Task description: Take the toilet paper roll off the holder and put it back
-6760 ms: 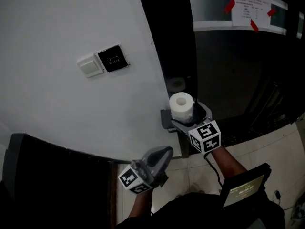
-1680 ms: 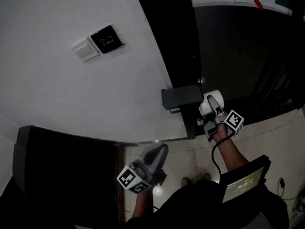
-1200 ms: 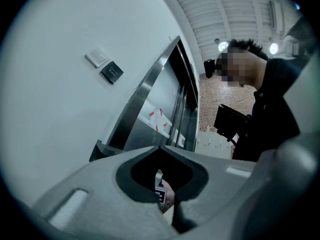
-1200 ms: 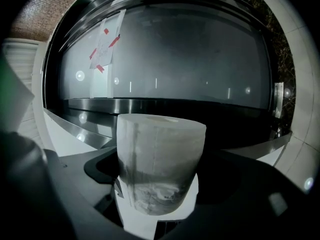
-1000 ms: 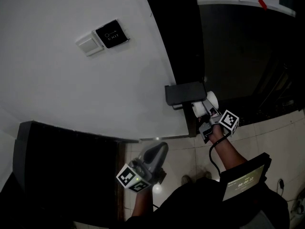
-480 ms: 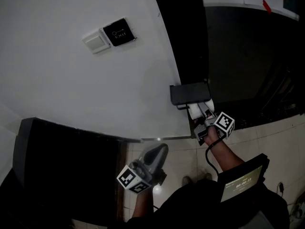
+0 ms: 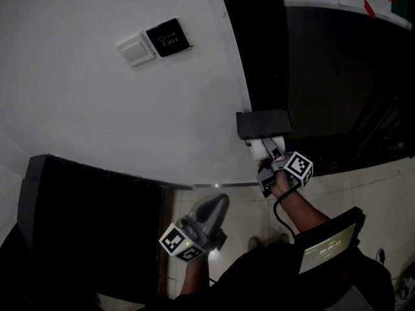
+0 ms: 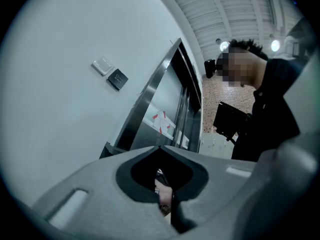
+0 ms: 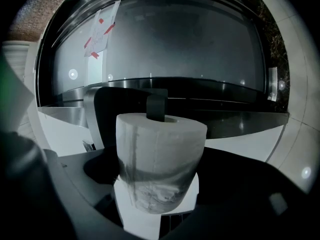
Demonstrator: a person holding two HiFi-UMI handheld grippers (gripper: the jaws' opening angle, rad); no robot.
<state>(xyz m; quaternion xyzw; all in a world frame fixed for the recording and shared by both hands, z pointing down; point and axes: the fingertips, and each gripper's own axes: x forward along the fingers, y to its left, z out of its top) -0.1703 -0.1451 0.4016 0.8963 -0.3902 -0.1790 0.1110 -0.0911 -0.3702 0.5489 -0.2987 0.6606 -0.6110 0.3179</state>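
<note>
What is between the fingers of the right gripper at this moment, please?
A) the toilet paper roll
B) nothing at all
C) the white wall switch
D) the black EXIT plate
A: the right gripper view shows the white toilet paper roll gripped in the right gripper, and the head view shows it close to the black holder.

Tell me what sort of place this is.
Probably a washroom entrance in a public building: a wall-mounted toilet paper holder, an exit button on the white wall, a tiled floor.
</note>
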